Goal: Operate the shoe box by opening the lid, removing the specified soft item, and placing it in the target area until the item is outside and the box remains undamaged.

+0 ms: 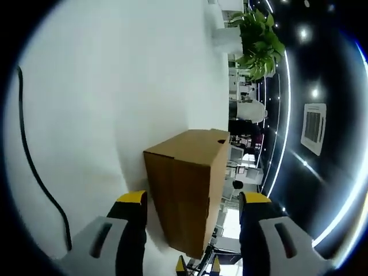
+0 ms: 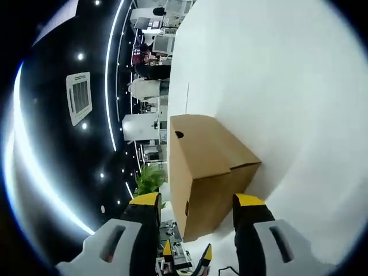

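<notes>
— Where did we have the shoe box (image 1: 187, 190) on the white worktop (image 1: 103, 98)?

— It stood closed, well out on the surface, with both our views rolled on their sides. Its long axis ran away from us in each view, so we faced it from opposite ends.

— Which of us was nearer?

— We judged it about even. In the left gripper view the box sat straight ahead between the fingers (image 1: 133, 204) of the left gripper (image 1: 192, 201), and the right gripper (image 2: 194, 202) had the shoe box (image 2: 210, 172) framed the same way.

— And the fingers?

— Both pairs were spread wide and held nothing, neither yet touching the cardboard.
</notes>
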`<state>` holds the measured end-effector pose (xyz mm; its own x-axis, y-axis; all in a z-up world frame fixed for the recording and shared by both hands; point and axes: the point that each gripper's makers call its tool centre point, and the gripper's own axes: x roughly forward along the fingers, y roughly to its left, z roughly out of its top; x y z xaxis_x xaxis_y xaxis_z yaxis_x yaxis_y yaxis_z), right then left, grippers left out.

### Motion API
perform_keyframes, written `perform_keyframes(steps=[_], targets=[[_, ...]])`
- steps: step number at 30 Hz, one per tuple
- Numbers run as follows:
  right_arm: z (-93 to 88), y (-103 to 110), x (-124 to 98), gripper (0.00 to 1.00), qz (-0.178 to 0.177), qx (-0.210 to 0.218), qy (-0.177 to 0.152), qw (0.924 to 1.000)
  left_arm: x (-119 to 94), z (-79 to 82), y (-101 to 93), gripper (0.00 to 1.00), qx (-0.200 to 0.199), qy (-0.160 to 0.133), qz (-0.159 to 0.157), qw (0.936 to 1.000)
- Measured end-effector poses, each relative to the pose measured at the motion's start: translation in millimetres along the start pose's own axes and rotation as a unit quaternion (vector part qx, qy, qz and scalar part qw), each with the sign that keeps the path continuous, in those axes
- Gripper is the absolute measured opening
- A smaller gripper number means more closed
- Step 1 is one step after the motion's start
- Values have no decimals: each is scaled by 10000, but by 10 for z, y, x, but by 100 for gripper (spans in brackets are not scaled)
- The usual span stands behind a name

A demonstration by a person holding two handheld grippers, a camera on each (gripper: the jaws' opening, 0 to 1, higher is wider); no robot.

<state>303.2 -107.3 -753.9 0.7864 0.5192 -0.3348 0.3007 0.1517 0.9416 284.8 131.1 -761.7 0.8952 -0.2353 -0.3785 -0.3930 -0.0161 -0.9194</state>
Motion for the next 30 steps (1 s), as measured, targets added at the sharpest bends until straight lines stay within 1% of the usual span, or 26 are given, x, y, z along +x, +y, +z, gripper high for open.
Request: perform_keyframes(steps=[3,8,9,12,14,15,18,19,20,21,24,27,30], targets=[[4,-15,33,43,-40,-69,1,10000,30,24,25,57,35,-11,74,10000],[47,-20,70,41,-84,-112,-77,9999,73,52,13,55,92,-75,103,9999],[73,-23,74,38,-115,-171,-131,9997,88,58,-5,54,228,-57,118,9997],[80,-54,94,33,-242,-253,-80,9994,120,68,-35,47,308,-64,112,9994],[69,-102,90,30,-381,-389,-47,9985,142,84,-45,43,392,-46,116,9992],[83,-78,98,30,-304,-372,-95,9988,152,90,-58,41,464,-64,128,9988],[71,-77,87,29,-313,-360,-122,9988,191,87,-64,37,573,-15,184,9982],[68,-75,85,29,-315,-328,-136,9989,183,81,-12,35,723,28,368,9967],[70,-75,87,29,-316,-331,-155,9988,174,87,29,34,822,26,497,9954],[67,-75,84,29,-313,-358,-179,9987,179,86,-22,34,722,35,337,9968],[76,-80,86,28,-332,-311,-221,9987,171,72,-40,32,765,48,352,9964],[81,-76,86,28,-387,-304,-219,9985,173,76,-56,31,862,39,461,9952],[90,-73,86,28,-441,-258,-237,9984,160,59,-75,32,1104,96,597,9921]])
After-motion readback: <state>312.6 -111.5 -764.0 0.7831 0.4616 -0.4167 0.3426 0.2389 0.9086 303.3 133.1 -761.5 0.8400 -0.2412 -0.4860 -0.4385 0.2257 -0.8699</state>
